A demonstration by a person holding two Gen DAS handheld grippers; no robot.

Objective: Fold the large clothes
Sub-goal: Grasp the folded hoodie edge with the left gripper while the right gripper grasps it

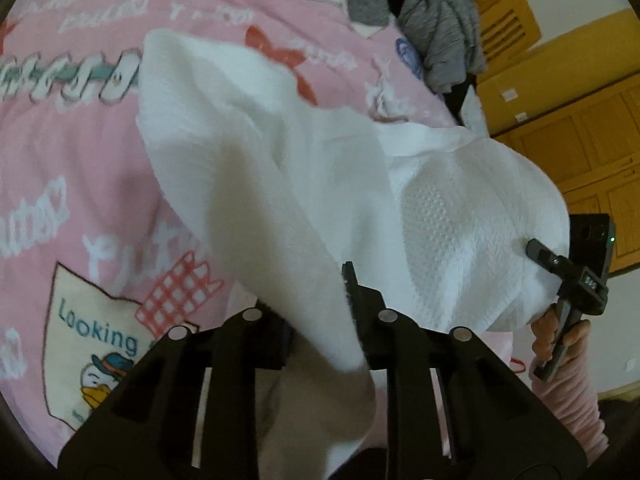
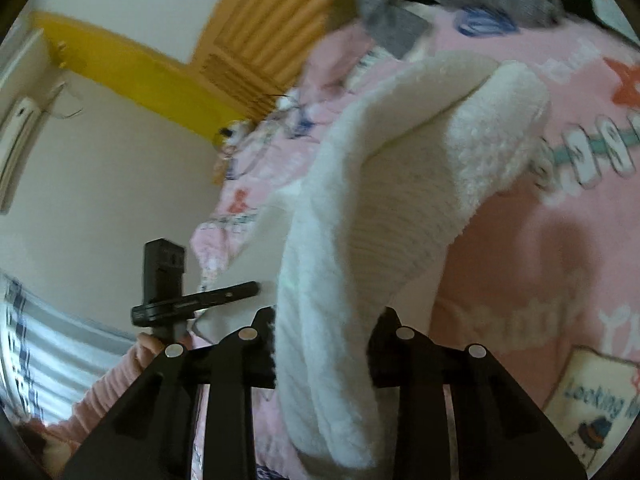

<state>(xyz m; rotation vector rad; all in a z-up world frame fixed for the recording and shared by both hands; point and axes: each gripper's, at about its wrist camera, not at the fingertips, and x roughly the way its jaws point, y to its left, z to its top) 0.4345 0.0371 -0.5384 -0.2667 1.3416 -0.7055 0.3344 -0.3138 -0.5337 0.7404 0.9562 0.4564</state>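
Both grippers are clamped on the white fleecy garment [image 1: 280, 168], each pinching an edge so the cloth hangs spread between them, likely to open it out for a fold. The left gripper [image 1: 320, 312] grasps one fold; the right gripper [image 2: 324, 332] grasps another. The garment drapes from the grippers to the far pink bed cover [image 1: 80, 160], near a grey garment [image 1: 432, 20].

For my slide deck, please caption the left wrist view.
Left gripper and right gripper both clamp a white garment above a pink bedspread.
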